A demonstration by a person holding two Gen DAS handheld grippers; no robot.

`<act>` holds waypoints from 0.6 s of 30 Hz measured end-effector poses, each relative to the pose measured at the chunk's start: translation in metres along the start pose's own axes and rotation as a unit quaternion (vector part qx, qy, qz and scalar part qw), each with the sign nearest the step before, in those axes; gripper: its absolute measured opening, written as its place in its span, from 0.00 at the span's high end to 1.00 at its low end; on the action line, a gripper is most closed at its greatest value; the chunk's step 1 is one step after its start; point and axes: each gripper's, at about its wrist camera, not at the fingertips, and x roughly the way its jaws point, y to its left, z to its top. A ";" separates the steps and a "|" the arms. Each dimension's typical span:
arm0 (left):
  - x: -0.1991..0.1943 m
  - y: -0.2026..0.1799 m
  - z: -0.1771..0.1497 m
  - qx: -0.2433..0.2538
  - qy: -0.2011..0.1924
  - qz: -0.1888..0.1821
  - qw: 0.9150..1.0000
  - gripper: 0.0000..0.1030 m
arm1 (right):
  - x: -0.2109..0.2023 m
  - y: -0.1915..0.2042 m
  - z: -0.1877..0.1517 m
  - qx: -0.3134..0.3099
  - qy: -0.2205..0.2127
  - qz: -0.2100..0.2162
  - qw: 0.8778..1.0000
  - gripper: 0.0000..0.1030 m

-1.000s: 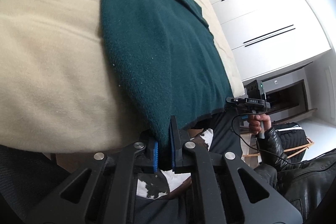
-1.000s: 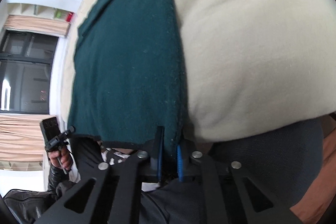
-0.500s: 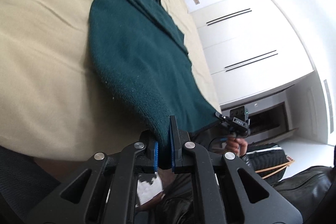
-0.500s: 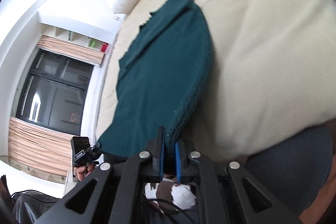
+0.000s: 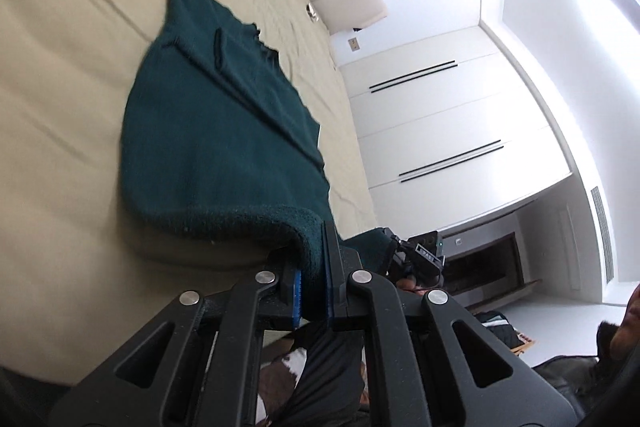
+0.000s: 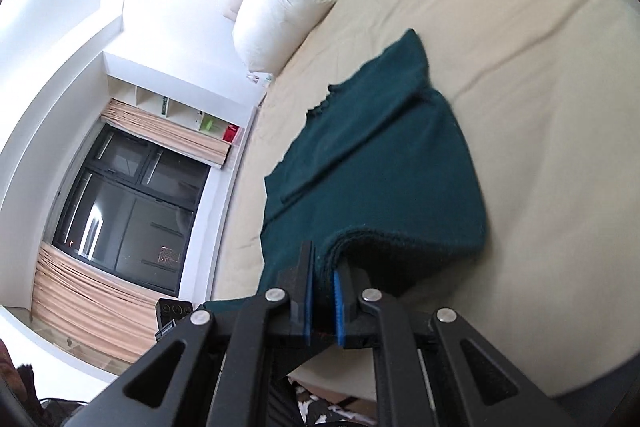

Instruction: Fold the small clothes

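Two grippers, one garment: you have the near hem of the dark green sweater [image 5: 224, 147] pinched at both corners. The left gripper [image 5: 311, 291] is clenched on the hem corner on its side, with knit bunched between the blue pads [image 5: 296, 293]. The right gripper [image 6: 320, 303] grips the opposite corner the same way. The rest of the sweater lies flat on the beige bed [image 5: 60, 107], far end toward the white pillow [image 6: 280, 7] and headboard, with what looks like a sleeve already laid across the body. The near hem is lifted off the sheet and curls over, so the step in hand looks like the bottom-to-top fold.

To do it well:
- Keep both grippers level and the same distance apart, so the hem stays taut between them and doesn't sag.
- Carry the hem forward in a low arc over the body; lift too high and the far end will likely drag toward you.
- Aim the hem at the far edge, near the neckline, corners square to the side edges.
- Watch that crossed sleeve; it could slide out if the knit tugs.
- Lower first, release only once the hem rests on the fabric, both sides together.

Thick knit, so expect a soft, rounded crease, not a sharp one.
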 end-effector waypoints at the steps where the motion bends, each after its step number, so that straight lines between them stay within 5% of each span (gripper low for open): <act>1: 0.002 -0.002 0.008 0.002 -0.004 0.000 1.000 0.94 | 0.006 0.004 0.008 -0.005 -0.001 0.000 1.000 0.91; 18: 0.080 0.035 0.190 -0.042 -0.071 0.028 0.996 0.94 | 0.098 -0.013 0.148 0.020 -0.055 -0.062 0.996 0.91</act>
